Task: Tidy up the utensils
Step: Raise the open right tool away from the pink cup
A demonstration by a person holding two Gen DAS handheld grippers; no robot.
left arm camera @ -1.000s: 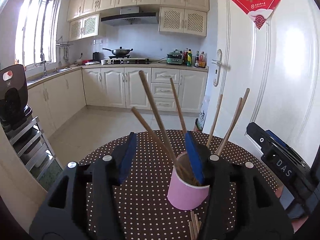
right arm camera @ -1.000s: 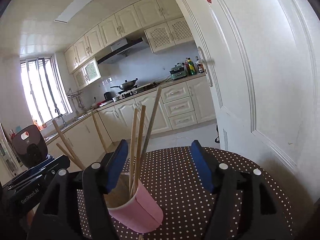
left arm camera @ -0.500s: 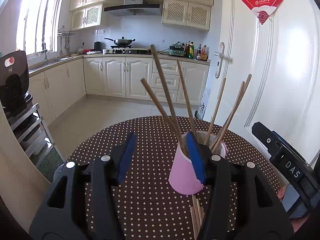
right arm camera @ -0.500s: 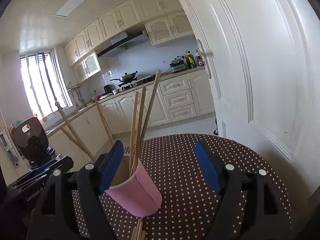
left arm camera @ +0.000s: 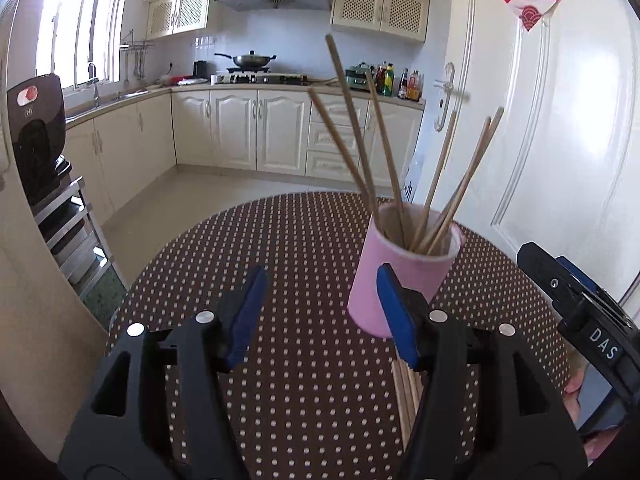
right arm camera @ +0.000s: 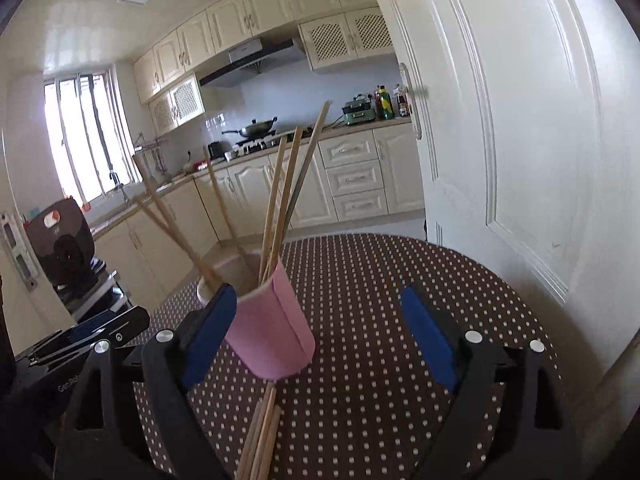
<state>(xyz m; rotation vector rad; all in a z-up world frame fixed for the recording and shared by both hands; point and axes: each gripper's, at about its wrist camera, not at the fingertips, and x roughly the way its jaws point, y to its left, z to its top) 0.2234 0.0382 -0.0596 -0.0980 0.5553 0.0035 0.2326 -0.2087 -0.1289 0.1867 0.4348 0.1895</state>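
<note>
Chopsticks [right arm camera: 260, 436] lie apparently beneath the right claw [right arm camera: 316, 344].

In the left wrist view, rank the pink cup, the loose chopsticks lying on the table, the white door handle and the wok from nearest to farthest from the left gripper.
Measured from the left gripper:
1. Loose chopsticks, flat on the table under its right finger.
2. Pink cup, standing just beyond that finger.
3. White door handle, on the door at right.
4. Wok, on the stove at the far wall.

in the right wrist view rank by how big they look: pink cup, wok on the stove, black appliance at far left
1. pink cup, largest, though it sits nearest the camera
2. black appliance
3. wok, smallest, far off on the stove
</note>
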